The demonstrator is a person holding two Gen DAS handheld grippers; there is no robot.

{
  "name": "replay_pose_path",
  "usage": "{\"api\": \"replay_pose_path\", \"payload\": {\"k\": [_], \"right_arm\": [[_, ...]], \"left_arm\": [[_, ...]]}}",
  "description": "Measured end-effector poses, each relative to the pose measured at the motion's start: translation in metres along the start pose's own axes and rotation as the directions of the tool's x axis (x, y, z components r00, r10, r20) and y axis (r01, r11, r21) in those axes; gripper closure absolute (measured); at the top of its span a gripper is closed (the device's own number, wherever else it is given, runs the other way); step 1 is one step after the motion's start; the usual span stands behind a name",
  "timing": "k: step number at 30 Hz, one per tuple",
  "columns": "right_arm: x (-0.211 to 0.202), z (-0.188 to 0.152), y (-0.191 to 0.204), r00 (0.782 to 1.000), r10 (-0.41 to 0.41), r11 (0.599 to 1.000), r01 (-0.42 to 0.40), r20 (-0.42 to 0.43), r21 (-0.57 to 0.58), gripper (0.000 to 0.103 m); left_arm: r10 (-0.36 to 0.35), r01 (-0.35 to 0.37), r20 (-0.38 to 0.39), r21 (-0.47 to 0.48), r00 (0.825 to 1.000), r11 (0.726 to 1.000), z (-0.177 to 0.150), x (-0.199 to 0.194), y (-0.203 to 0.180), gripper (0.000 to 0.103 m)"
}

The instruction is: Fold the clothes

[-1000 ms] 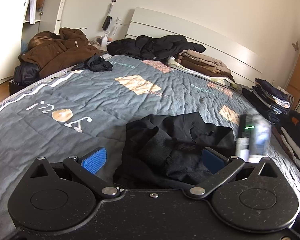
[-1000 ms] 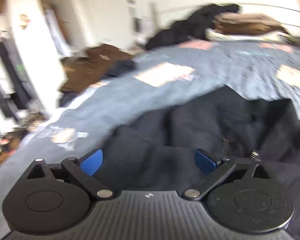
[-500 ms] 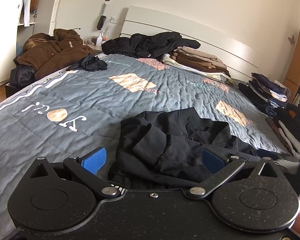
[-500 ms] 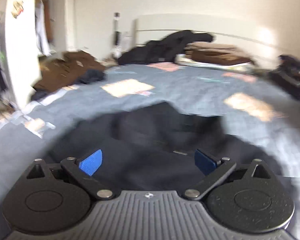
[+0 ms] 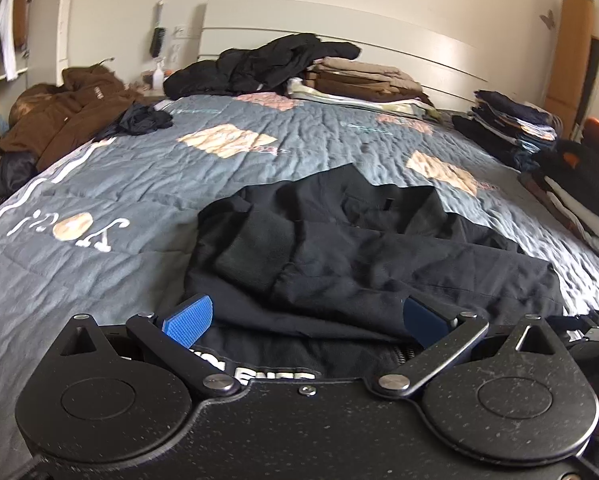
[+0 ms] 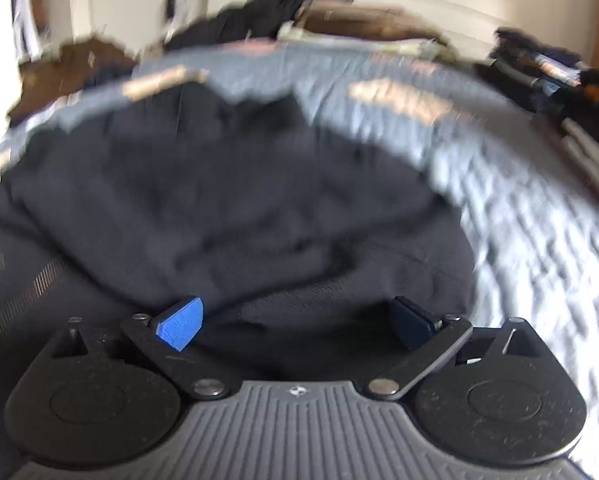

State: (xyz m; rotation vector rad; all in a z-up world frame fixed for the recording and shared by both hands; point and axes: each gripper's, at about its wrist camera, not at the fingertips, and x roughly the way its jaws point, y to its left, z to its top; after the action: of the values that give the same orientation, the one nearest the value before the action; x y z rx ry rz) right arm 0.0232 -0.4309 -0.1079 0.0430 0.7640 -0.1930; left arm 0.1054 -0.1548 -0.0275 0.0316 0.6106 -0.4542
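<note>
Item: black zip-front jacket of soft, thick knit or fleece (image 5: 359, 248), lying rumpled at the near edge of the grey quilted bedspread with tan patches (image 5: 147, 176), one ribbed-cuffed sleeve thrown across its body, white lettering at the near hem.

Left gripper (image 5: 305, 318): blue pads spread wide, holding nothing, poised over the near hem.

Right gripper (image 6: 297, 322): tongs likewise wide and empty, low over the same garment; view blurred.

Handling, by judgement: limp, moderately heavy, not slippery or fragile; layers will drag and bunch. Best taken at a firm edge: hem, cuff or shoulder seam, one layer per pinch.

Also present: folded stacks of brown and dark clothes (image 5: 363, 80) at the headboard edge and (image 5: 515, 120) at the right edge; brown coat (image 5: 67, 112) at the far left corner.
</note>
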Motion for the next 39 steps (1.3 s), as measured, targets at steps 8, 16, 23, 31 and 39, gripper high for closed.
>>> {"api": "replay_pose_path", "payload": {"k": [8, 16, 23, 31, 39], "right_arm": [[-0.048, 0.021, -0.023, 0.981, 0.066, 0.989, -0.089, 0.185, 0.119, 0.003], [0.011, 0.038, -0.089, 0.783, 0.454, 0.546, -0.622, 0.426, 0.562, 0.003], [0.059, 0.023, -0.086, 0.835, 0.440, 0.549, -0.542, 0.331, 0.637, 0.005], [0.050, 0.010, -0.132, 0.899, 0.304, 0.566, -0.437, 0.316, 0.699, 0.008], [0.033, 0.030, -0.134, 0.848, 0.326, 0.547, -0.530, 0.418, 0.648, 0.005]], "left_arm": [[-0.049, 0.049, 0.015, 0.002, 0.999, 0.999, 0.001, -0.004, -0.005, 0.000], [-0.114, 0.113, 0.020, 0.016, 0.993, 0.993, 0.001, -0.005, -0.019, 0.000], [-0.110, 0.110, 0.017, -0.002, 0.994, 0.994, 0.001, -0.004, -0.015, 0.000], [-0.170, 0.170, 0.014, -0.004, 0.985, 0.985, 0.005, -0.008, -0.017, 0.000], [-0.256, 0.253, 0.015, 0.106, 0.967, 0.962, -0.004, -0.012, -0.047, 0.000]]}}
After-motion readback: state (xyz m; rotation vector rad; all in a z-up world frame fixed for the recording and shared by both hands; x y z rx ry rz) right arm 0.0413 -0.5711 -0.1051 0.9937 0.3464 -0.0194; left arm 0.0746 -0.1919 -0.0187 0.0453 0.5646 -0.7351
